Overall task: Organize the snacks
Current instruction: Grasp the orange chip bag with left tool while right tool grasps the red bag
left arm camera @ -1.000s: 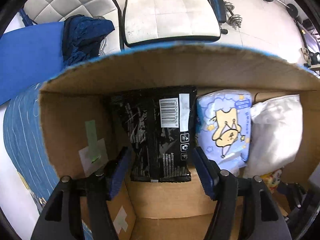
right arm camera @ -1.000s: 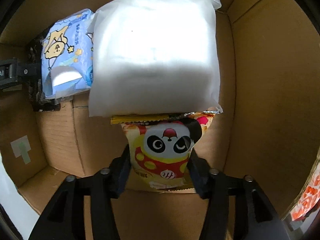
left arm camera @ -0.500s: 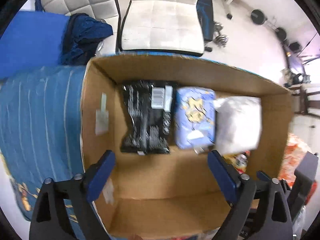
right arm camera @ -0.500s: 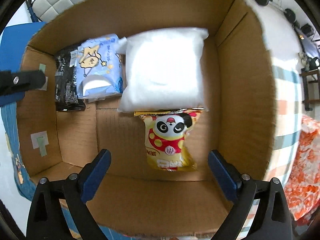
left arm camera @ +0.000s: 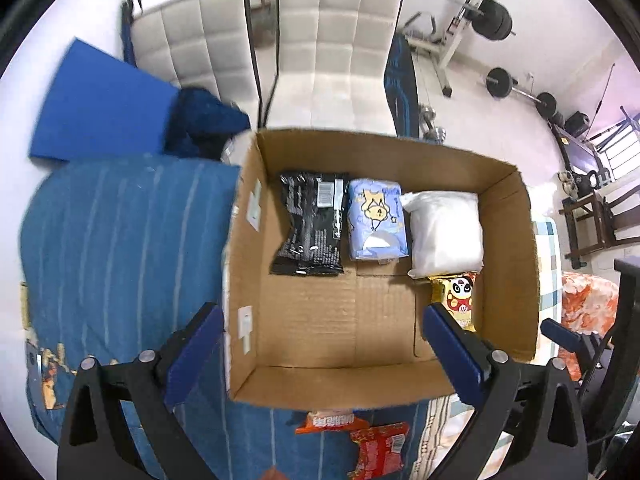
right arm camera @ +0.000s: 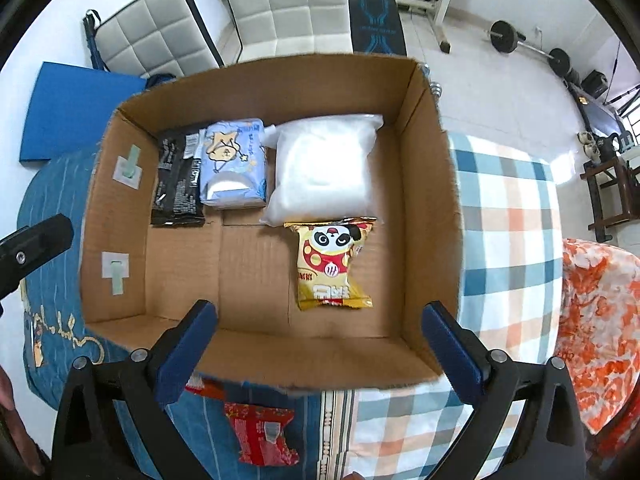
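Note:
An open cardboard box [left arm camera: 508, 264] [right arm camera: 432, 184] sits on a bed. Along its far wall lie a black packet [left arm camera: 310, 226] [right arm camera: 176, 184], a light blue packet [left arm camera: 376, 220] [right arm camera: 234, 162] and a white bag [left arm camera: 444, 234] [right arm camera: 324, 172]. A yellow panda snack bag [right arm camera: 330, 264] [left arm camera: 460, 298] lies in front of the white bag. My left gripper [left arm camera: 320, 344] and right gripper [right arm camera: 320, 340] hover above the box's near side, both open and holding nothing. Red snack packets [left arm camera: 374, 446] [right arm camera: 260, 434] lie on the bed outside the near wall.
The bed has a blue striped cover [left arm camera: 120, 248] on the left and a checked cover [right arm camera: 508, 240] on the right. An orange patterned cloth [right arm camera: 596, 312] lies at the right edge. White padded chairs [left arm camera: 336, 52] and gym weights [left arm camera: 496, 20] stand beyond the box.
Both grippers have opened and pulled back up out of the box. The left has let go of the black packet, the right of the panda bag; both packets stay on the box floor.

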`<state>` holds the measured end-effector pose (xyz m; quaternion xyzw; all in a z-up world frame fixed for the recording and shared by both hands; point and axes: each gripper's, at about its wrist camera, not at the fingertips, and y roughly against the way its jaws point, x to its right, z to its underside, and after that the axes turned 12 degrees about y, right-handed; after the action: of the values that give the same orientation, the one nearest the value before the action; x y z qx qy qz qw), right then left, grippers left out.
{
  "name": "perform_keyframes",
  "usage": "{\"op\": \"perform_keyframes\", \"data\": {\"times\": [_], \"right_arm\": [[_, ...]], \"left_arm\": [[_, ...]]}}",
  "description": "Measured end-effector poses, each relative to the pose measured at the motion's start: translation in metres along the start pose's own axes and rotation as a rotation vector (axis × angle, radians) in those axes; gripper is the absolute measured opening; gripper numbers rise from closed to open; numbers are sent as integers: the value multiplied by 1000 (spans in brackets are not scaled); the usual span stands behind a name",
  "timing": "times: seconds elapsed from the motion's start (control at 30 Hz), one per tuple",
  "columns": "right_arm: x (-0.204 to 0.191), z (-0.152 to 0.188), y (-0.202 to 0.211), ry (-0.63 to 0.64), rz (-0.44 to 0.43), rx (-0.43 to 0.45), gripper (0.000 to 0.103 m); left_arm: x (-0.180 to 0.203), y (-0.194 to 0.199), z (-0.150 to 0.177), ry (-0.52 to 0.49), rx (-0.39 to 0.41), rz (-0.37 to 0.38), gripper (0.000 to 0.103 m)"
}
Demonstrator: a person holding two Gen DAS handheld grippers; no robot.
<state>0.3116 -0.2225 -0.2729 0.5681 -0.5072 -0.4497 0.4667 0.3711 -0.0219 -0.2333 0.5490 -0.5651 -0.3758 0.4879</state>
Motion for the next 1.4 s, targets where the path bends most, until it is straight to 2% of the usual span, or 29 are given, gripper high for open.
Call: {"op": "perform_keyframes", "data": {"times": [0.13,0.43,0.6,0.77,0.93,1.03,1.13,1.23,1.4], "right_arm": [[-4,13,23,3,7,43,103],[-5,43,67,-8,2,117,103],[-5,53,90,-9,16,160,103],[-6,57,112,-5,26,202,103],[-6,61,117,-18,7,205,103],[-9,67,105,-16,1,174,103],[-17,80,71,-13,-21,94,103],[-28,101,17,-16,-53,-37,103],[-43,144,-67,-95,-192,-236,103]], "left_arm": [[6,26,19,-34,70,-3,102],[15,64,54,-90,166,-34,102],[20,81,64,-123,198,-52,102],[21,97,66,-117,229,-33,102],[15,100,69,-100,233,-29,102],[9,92,75,-89,220,-47,102],[-4,78,89,-74,199,-102,102],[-23,53,113,-74,149,-184,102],[-52,7,148,-51,17,-240,102]]}}
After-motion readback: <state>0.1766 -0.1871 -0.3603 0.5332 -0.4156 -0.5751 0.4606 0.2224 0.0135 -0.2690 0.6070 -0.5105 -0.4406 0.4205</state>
